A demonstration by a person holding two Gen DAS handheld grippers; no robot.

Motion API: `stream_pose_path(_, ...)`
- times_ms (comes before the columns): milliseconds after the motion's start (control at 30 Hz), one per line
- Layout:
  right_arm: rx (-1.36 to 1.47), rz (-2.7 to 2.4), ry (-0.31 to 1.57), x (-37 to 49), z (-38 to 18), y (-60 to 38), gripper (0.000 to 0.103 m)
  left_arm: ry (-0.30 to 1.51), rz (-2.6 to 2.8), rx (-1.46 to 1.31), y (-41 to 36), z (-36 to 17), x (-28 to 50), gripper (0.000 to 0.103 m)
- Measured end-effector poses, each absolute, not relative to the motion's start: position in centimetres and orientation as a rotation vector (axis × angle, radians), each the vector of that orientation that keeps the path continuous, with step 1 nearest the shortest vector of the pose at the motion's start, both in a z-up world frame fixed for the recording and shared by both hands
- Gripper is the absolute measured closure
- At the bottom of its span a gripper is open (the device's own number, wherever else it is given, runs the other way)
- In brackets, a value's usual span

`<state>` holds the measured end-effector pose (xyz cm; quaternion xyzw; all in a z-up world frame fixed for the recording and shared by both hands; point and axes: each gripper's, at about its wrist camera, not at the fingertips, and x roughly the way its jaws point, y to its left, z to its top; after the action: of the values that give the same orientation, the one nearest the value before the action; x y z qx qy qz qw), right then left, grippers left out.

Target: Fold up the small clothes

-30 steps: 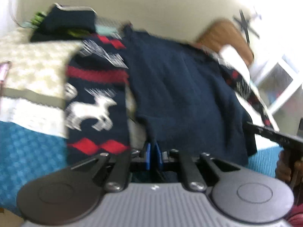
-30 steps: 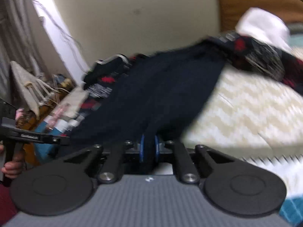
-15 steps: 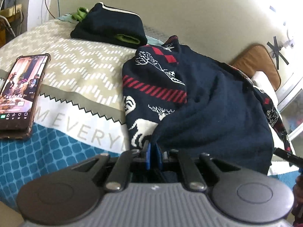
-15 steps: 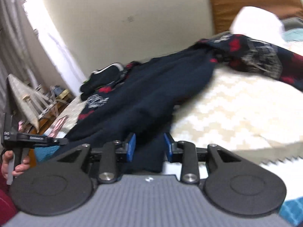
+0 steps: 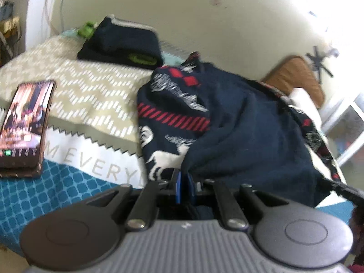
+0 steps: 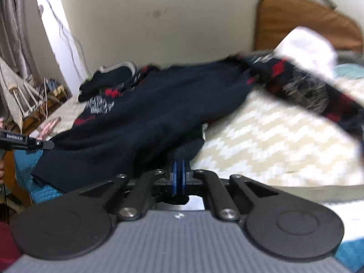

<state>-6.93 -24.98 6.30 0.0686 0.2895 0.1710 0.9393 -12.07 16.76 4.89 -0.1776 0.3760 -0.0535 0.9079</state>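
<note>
A navy sweater (image 5: 238,122) with red bands and white reindeer lies spread on the bed, its plain inner side folded over the pattern. It also shows in the right wrist view (image 6: 147,118). My left gripper (image 5: 183,182) is shut on the sweater's near hem. My right gripper (image 6: 179,170) is shut on another part of the near hem. One patterned sleeve (image 6: 318,95) stretches off to the right. The left gripper's body (image 6: 27,142) shows at the left edge of the right wrist view.
A phone (image 5: 22,125) with its screen lit lies on the bedspread (image 5: 91,95) at the left. A folded dark garment (image 5: 122,43) sits near the wall. A brown headboard (image 6: 304,20) and a white pillow (image 6: 304,47) are at the right.
My right gripper was open around the hem half a second ago and has shut on it. My left gripper has stayed shut on the hem. The sweater has settled lower onto the bed.
</note>
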Motion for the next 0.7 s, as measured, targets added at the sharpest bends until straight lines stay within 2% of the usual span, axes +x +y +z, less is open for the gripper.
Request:
stream_pose_path(167, 0.129, 0.265, 0.624, -14.3, 9.0, -29.6, 0.097, 0.773, -0.186, -0.293, 14.8, 5.4, -13.1, 0.096)
stream_pose_path(300, 0.166, 0.234, 0.774, -16.6, 5.3, -29.9, 0.097, 0.795, -0.157, -0.242, 14.4, 4.6, -12.8, 0.088)
stream_pose_path(367, 0.157, 0.230, 0.787, -16.3, 4.6, -29.6, 0.092, 0.786, -0.102, -0.270, 15.6, 4.8, -12.7, 0.070)
stream_pose_path(400, 0.175, 0.223, 0.775, -16.1, 4.9, -30.2, 0.089, 0.773, -0.078, -0.284, 16.3, 5.1, -12.8, 0.067)
stream_pose_path(467, 0.197, 0.204, 0.712, -15.3, 6.5, -29.8, 0.075, 0.737, -0.030, -0.305, 17.8, 5.6, -13.4, 0.060)
stream_pose_path(500, 0.196, 0.208, 0.663, -15.3, 7.6, -30.0, 0.069, 0.724, -0.011, -0.315, 18.4, 5.8, -13.6, 0.059)
stream_pose_path(600, 0.184, 0.279, 0.583, -13.4, 10.1, -28.8, 0.068, 0.708, 0.028, -0.364, 20.1, 5.7, -13.9, 0.058)
stream_pose_path(700, 0.193, 0.449, 0.583, -9.0, 10.7, -25.0, 0.068, 0.714, 0.024, -0.397, 20.6, 5.0, -13.9, 0.057)
